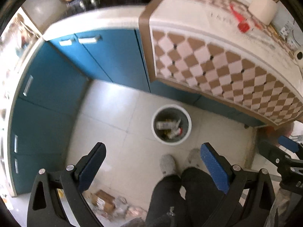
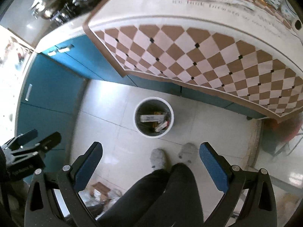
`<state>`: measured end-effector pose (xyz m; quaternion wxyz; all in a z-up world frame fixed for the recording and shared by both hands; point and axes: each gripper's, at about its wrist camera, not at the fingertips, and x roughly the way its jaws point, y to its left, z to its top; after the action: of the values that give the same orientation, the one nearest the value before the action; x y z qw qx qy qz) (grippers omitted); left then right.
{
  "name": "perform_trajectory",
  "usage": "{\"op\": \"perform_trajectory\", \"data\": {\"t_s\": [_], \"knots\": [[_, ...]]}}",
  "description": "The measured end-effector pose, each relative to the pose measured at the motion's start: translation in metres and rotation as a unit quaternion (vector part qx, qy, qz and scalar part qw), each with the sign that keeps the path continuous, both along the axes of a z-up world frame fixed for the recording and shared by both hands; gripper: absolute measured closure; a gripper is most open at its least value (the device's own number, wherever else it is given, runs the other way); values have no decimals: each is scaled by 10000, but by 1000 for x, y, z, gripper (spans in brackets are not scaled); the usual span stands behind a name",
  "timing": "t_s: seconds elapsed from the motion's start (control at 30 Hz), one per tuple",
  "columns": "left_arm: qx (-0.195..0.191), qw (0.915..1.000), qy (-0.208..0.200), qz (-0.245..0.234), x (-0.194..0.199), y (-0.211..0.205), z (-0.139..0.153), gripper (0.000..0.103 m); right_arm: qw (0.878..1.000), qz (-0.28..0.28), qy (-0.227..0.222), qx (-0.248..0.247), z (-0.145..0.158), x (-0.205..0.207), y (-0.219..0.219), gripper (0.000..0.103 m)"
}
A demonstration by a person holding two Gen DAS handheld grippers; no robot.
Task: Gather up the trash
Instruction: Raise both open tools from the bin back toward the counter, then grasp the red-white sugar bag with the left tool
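The left gripper [image 1: 152, 151] and the right gripper [image 2: 151, 150] are held above the tiled floor [image 1: 106, 104] with the blue-padded jaws of each spread wide and nothing between them. Behind the white trash bin [image 2: 154, 117], a table draped in a checkered cloth [image 2: 198, 53] and blue cabinets [image 1: 56, 87] are seen. Discarded packets [image 2: 151, 118] are contained in the bin, and the person's grey-socked feet [image 2: 158, 158] are placed just in front of it.

- A pale tiled floor [image 1: 113, 109] is seen, lit by bright light.
- Blue cupboards [image 1: 47, 98] are set along the walls.
- A checked cloth [image 2: 189, 56] is hung over a table.
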<state>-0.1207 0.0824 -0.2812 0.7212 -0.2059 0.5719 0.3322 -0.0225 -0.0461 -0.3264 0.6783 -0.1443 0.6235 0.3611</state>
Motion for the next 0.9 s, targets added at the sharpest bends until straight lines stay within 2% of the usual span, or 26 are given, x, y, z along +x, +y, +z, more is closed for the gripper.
{"op": "perform_trajectory", "data": {"t_s": [0.13,0.23,0.3,0.43,0.53,0.67,0.8,0.9], "knots": [[375,9988,-283,-135,26,5,32,1,9990,-248,84,370,28,13,-9,0],[717,9961,-488,-188,55,13,55,1,9962,-576,57,654,53,38,-18,0],[743,9950,-628,-240,75,19,65,1,9939,-768,1,786,64,58,-24,0],[749,9946,-609,-381,132,26,69,0,9865,-1265,-125,1031,86,108,-39,0],[511,9961,-576,-425,177,31,65,0,9798,-1666,-105,1098,87,154,-54,0],[-17,9977,-613,-292,237,42,52,0,9711,-2131,125,1070,77,226,-74,0],[-616,9960,-558,-320,315,59,29,1,9622,-2491,343,1045,60,300,-88,0],[-912,9940,-458,-399,369,72,8,1,9582,-2657,409,981,45,357,-89,0]]}}
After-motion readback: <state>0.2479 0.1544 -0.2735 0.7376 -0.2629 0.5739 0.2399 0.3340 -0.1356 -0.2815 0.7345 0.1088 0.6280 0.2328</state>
